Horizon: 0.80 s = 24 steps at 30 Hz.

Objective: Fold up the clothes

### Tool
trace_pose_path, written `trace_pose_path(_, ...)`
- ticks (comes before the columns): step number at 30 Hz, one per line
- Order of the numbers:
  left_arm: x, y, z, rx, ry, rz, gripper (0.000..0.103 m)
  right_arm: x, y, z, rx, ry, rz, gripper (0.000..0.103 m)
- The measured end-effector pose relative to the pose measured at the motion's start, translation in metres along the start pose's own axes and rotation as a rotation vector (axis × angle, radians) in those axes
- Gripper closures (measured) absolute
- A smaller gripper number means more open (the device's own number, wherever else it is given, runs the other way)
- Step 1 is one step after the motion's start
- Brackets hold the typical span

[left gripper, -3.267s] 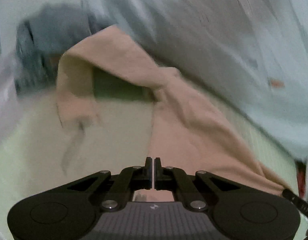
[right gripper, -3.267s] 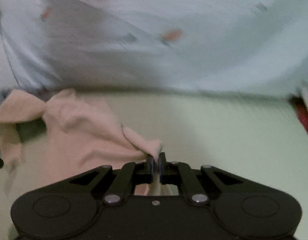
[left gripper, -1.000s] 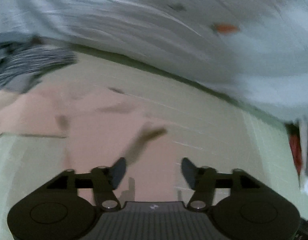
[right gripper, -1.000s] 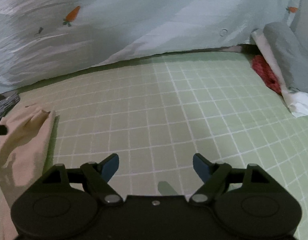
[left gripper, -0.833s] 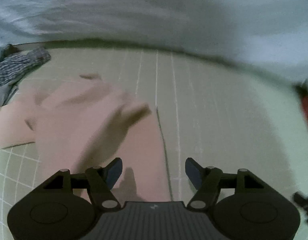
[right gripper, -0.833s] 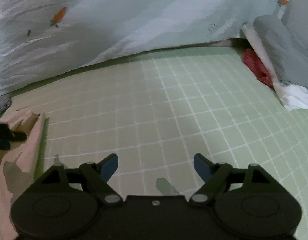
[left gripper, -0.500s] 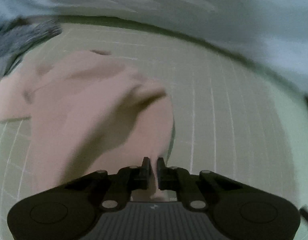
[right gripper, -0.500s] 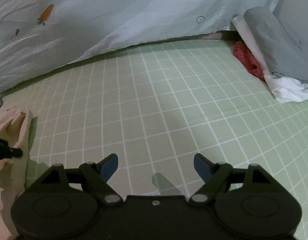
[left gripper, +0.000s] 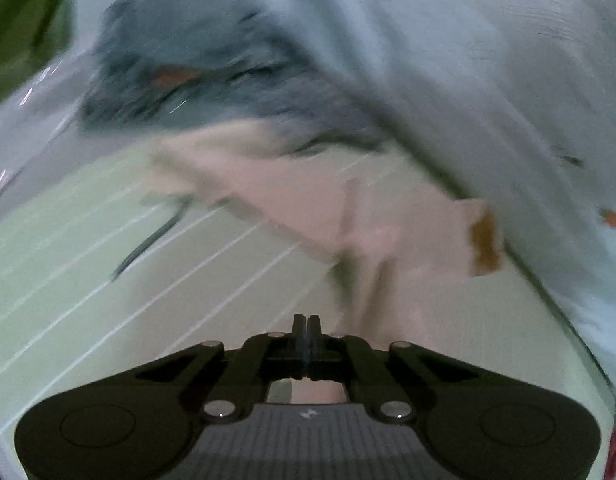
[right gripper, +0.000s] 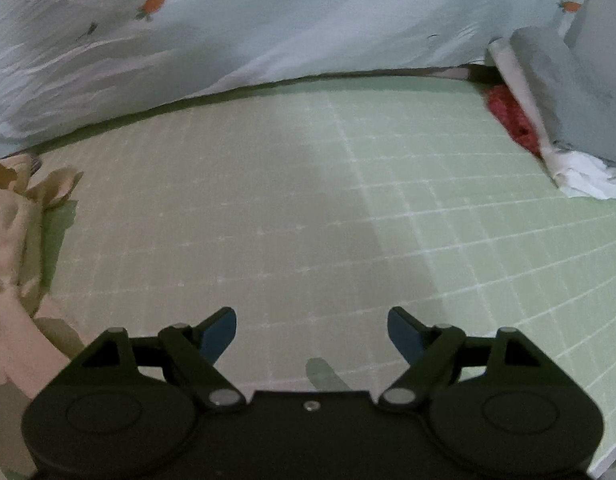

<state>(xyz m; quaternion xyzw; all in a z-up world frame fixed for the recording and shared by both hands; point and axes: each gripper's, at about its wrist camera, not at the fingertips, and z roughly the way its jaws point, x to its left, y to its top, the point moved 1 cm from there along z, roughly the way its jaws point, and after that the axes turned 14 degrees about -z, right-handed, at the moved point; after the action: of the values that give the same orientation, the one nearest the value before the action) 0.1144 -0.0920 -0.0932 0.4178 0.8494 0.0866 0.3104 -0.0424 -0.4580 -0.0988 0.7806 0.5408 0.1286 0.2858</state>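
The pink garment (left gripper: 388, 220) lies crumpled on the green grid mat (left gripper: 68, 280), blurred in the left wrist view. A strip of it runs down to my left gripper (left gripper: 307, 326), which is shut on its edge, and pink cloth shows just behind the closed jaws. In the right wrist view the same pink garment (right gripper: 12, 240) bunches at the far left edge. My right gripper (right gripper: 311, 320) hangs open above the bare mat (right gripper: 268, 200), well to the right of the garment, with nothing between its blue pads.
A pale blue carrot-print sheet (right gripper: 268, 20) drapes along the far side of the mat. A dark grey striped heap of clothes (left gripper: 196, 60) lies beyond the pink garment. At the right sits a stack of grey (right gripper: 560, 84), red (right gripper: 508, 116) and white (right gripper: 580, 176) cloth.
My left gripper closed on the pink garment's edge, then swung sideways and rolled, dragging the cloth with it. The right gripper stayed open and drifted a little over the mat.
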Motion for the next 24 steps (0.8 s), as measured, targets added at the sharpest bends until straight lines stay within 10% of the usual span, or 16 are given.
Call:
trace_pose_path(10, 0.049, 0.03, 0.006, 0.079, -0.011, 0.046, 0.103, 0.081, 0.046, 0.022, -0.043, 0.093, -0.074, 0.02)
trace_pose_path(19, 0.038, 0.067, 0.038, 0.095, -0.027, 0.123, 0.086, 0.15, 0.139, 0.079, -0.097, 0.402, 0.128, 0.022)
trace_pose_path(24, 0.009, 0.085, 0.073, 0.121, -0.019, 0.143, 0.079, 0.18, 0.167, 0.123, -0.001, 0.556, 0.223, 0.04)
